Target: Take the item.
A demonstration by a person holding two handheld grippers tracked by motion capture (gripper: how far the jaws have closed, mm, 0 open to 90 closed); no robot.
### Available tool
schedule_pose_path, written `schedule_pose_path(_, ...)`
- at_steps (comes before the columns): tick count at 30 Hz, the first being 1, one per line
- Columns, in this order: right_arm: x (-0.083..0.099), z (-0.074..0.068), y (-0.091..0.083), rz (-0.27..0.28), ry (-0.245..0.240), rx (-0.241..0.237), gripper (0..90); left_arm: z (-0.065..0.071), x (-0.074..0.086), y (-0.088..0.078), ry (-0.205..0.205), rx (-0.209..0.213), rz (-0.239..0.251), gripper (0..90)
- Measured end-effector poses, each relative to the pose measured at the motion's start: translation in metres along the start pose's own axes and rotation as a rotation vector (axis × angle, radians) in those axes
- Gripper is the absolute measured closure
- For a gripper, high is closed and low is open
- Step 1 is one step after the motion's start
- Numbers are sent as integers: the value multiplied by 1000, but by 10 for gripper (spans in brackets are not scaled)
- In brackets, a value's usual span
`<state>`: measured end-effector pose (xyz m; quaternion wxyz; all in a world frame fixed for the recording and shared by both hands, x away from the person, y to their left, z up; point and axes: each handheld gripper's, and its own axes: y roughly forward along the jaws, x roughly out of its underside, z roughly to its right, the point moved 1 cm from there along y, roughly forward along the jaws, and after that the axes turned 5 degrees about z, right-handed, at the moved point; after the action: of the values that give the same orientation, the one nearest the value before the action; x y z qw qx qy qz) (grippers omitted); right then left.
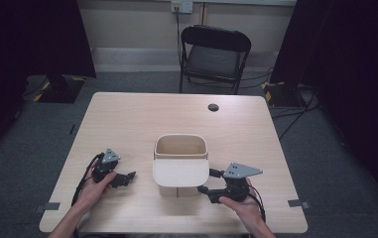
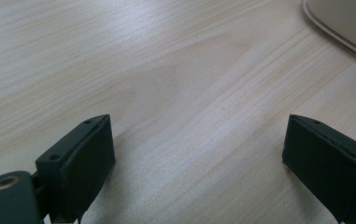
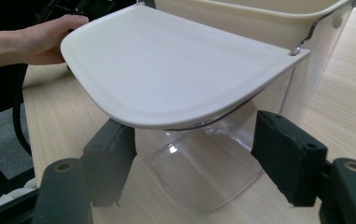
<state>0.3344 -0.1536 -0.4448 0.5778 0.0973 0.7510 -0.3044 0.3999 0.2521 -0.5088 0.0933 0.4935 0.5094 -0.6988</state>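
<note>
Two forearms reach in from the near edge, each hand holding a black two-jaw gripper low over the surface. The left hand [image 1: 93, 187] grips the left gripper [image 1: 127, 177], which points toward the right with its jaws spread wide and nothing between them. The right hand [image 1: 238, 201] holds the right gripper [image 1: 209, 182], pointing left, its jaws also wide apart and gripping nothing.

Pale wood-grain worktop [image 2: 166, 70], smooth with a soft sheen, fills the frame. Centre of the frame, the cream bin [image 1: 180, 148] looks like matt plastic, its flat lid [image 3: 166, 70] finely textured. Below it, clear glossy plastic base [image 3: 199, 163]. Tongs pads [image 2: 87, 163] are matt black, rubbery-looking. Upper frame, a chair [image 1: 215, 54]: black glossy frame.
</note>
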Motion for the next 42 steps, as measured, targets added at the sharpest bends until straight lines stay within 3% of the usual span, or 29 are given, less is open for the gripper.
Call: schedule_pose_path(42, -11, 1, -4, 34, 7, 0, 325, 0, 0, 0, -1, 1, 0, 85)
